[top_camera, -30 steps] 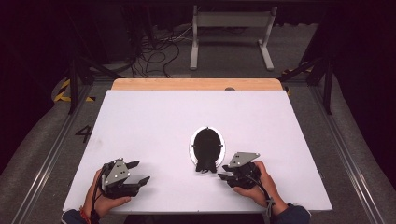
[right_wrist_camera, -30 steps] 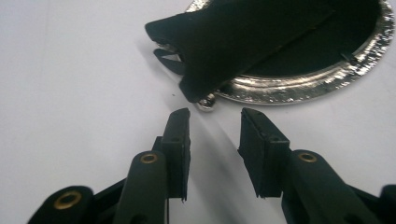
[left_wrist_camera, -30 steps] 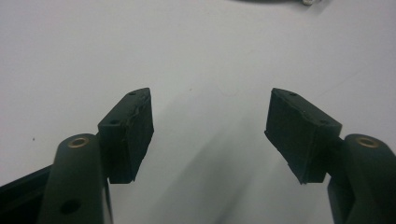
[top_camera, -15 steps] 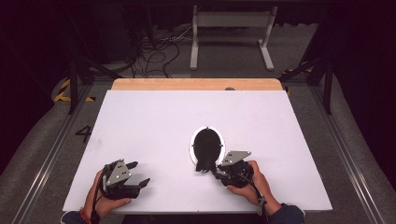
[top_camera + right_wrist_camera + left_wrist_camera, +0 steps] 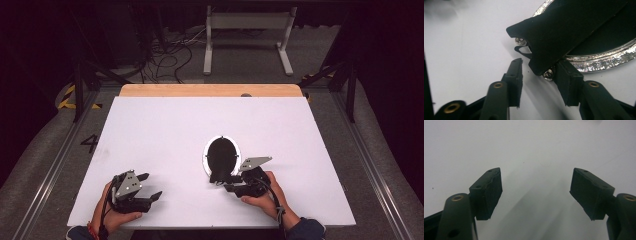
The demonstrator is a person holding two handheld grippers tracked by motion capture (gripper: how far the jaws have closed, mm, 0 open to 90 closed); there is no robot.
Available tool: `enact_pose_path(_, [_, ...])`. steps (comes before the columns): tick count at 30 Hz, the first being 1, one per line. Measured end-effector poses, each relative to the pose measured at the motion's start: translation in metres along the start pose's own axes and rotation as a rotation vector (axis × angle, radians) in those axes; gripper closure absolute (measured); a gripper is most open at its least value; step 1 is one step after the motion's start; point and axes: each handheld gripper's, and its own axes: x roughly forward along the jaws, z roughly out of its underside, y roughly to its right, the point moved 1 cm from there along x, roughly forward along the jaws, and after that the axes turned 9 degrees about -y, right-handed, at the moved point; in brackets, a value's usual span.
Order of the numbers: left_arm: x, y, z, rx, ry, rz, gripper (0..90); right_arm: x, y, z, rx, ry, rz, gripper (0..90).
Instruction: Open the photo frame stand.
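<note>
Oval mirror (image 5: 221, 156) looks rigid, fragile; best gripped by its black stand (image 5: 554, 37). Right gripper (image 5: 539, 72) fingers have just been spreading, stand corner between them unclamped; left gripper (image 5: 535, 188) fingers apart, nothing held.

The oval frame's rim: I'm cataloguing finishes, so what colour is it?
Shiny silver, around a black oval frame; the right gripper view shows it best.

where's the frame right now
In the high view the frame lies face down on the table, right of centre, its near end at the right gripper.

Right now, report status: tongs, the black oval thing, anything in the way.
Left tongs open, empty, on bare table. Right tongs just opening, astride the flat black stand of the silver-rimmed oval frame, one pad touching. Nothing in the way.
</note>
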Motion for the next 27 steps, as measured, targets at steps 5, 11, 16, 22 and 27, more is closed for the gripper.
enact_pose_path(5, [0.004, 0.000, -0.003, 0.004, -0.014, -0.001, 25.2, -0.001, 0.009, -0.001, 0.055, 0.050, -0.092, 54.2])
enact_pose_path(11, [0.010, 0.002, -0.008, 0.011, -0.029, 0.004, 24.5, -0.001, 0.020, -0.001, 0.162, 0.092, -0.174, 50.9])
enact_pose_path(16, [0.015, 0.003, -0.013, 0.031, -0.041, 0.008, 24.0, 0.001, 0.028, -0.003, 0.274, 0.118, -0.243, 50.5])
enact_pose_path(22, [0.021, 0.000, -0.019, 0.030, -0.055, 0.001, 23.6, 0.004, 0.032, -0.004, 0.387, 0.152, -0.323, 52.6])
enact_pose_path(27, [0.024, -0.004, -0.029, 0.022, -0.042, 0.007, 23.1, 0.009, 0.035, -0.008, 0.446, 0.175, -0.359, 51.6])
